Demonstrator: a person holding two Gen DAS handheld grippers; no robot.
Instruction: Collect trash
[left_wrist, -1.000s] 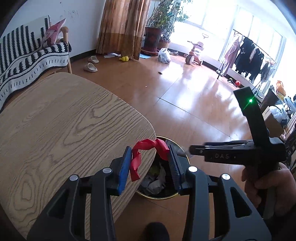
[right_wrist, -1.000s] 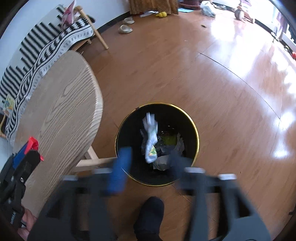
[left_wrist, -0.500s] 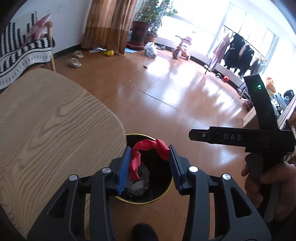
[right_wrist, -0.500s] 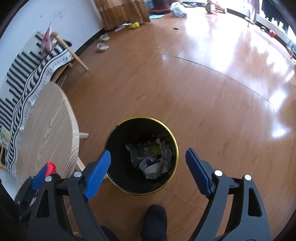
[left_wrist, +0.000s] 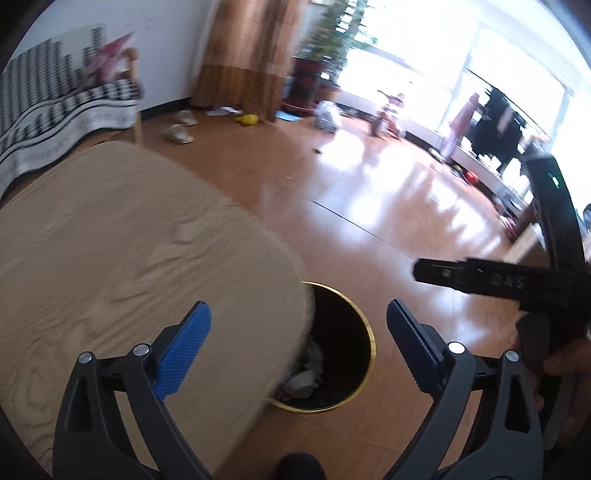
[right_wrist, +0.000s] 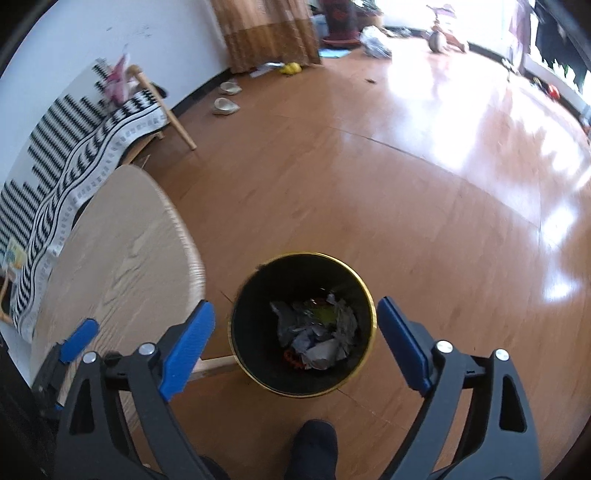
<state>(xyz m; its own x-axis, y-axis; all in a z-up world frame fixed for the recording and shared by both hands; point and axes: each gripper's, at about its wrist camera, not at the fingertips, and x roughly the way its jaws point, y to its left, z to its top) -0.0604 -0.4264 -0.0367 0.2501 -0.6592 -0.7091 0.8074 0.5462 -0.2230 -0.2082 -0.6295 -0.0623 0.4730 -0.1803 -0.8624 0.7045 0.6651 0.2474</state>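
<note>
While the jaws of the left gripper (left_wrist: 298, 338) are being spread wide with nothing between them, the drop into the black bin (right_wrist: 236, 332) is being completed, and the release is best judged from where that gripper is being held: partly over the rounded edge of the tabletop (left_wrist: 122, 251) and partly over the gold rim of the bin, which is standing on the floor just beside that edge. Crumpled paper and wrappers (right_wrist: 317, 332) are being shown inside the bin in the right wrist view, with a small red scrap (right_wrist: 291, 357) lying at the near side of the heap; whether that scrap is the piece just let go cannot be told. The jaws of the right gripper (right_wrist: 295, 338) are also being opened, directly above the bin mouth, and nothing is being gripped there. For a clean drop, the left gripper is better being carried clear of the tabletop edge before anything is let go, since a light scrap could be caught on the wood or be missed past the rim. No trash is being seen on the visible part of the tabletop, so the next piece is probably being looked for elsewhere. Both grippers are best being kept apart, as they are being held close together beside the bin.
</note>
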